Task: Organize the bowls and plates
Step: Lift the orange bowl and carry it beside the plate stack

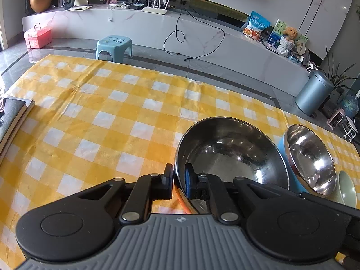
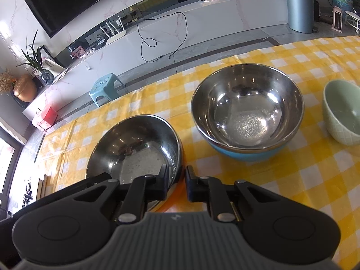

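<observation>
Nearest in both wrist views, each tool pinches the rim of the same orange-bottomed steel bowl (image 1: 229, 157): the left gripper (image 1: 178, 183) clamps its near-left rim, one finger outside and one inside, and the right gripper (image 2: 176, 180) clamps its near-right rim the same way. The bowl sits on a table under a yellow-and-white checked cloth (image 1: 101, 117), toward the near edge. Just beyond it to the right stands a blue-bottomed steel bowl (image 2: 247, 110), and further right a pale green bowl (image 2: 344, 112), both upright and apart from each other.

Past the table's far edge lie a grey tiled floor, a light blue stool (image 1: 113, 46) and a long white marble-look bench (image 1: 157, 27) with a white router (image 1: 155, 9), a black cable and a snack bag.

Only the left view shows a dark book (image 1: 13, 117) at the table's left edge. Only the right view shows the wall-mounted television (image 2: 74, 2) in full and the green bowl whole.
</observation>
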`<state>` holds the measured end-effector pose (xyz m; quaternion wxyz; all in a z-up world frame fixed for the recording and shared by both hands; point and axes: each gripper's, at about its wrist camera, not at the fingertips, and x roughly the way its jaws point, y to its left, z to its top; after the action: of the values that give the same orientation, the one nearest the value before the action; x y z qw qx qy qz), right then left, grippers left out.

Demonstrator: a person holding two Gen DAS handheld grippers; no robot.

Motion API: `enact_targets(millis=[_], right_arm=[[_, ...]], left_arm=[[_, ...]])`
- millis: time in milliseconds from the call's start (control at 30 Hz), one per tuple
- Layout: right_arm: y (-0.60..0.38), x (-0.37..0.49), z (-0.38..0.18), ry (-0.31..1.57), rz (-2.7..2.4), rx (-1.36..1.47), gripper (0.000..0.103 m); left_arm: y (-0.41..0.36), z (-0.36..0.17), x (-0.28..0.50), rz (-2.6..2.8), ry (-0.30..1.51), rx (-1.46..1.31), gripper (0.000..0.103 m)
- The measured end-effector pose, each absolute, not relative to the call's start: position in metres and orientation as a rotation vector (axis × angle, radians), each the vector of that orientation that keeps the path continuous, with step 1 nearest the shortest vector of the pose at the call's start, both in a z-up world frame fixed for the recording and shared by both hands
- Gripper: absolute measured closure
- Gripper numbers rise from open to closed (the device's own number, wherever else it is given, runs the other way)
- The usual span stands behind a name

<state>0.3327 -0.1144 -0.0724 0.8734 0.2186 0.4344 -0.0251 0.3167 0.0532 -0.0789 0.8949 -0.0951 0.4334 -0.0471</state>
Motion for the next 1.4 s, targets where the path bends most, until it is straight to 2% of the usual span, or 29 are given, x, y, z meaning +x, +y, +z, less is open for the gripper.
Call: enact_targets(millis=[300,767,1400], right_arm=[[-0.117,0.306,-0.057,0.893,-0.032,0.464,0.092],[-0.147,0.214,-0.022,0.860,-0.015,0.511,0.093],[-0.208,0.116,-0.021,0.862,-0.093,0.544,0.096]], left_arm=[[0.059,-0.059,0.281,-0.103,0.873,-0.218,0.092],[0.044,-0.022,0.203,-0.142,0.848,-0.265,0.090],[0.001,-0.037,0.120,-0.234,0.894,-0.328,0.088]])
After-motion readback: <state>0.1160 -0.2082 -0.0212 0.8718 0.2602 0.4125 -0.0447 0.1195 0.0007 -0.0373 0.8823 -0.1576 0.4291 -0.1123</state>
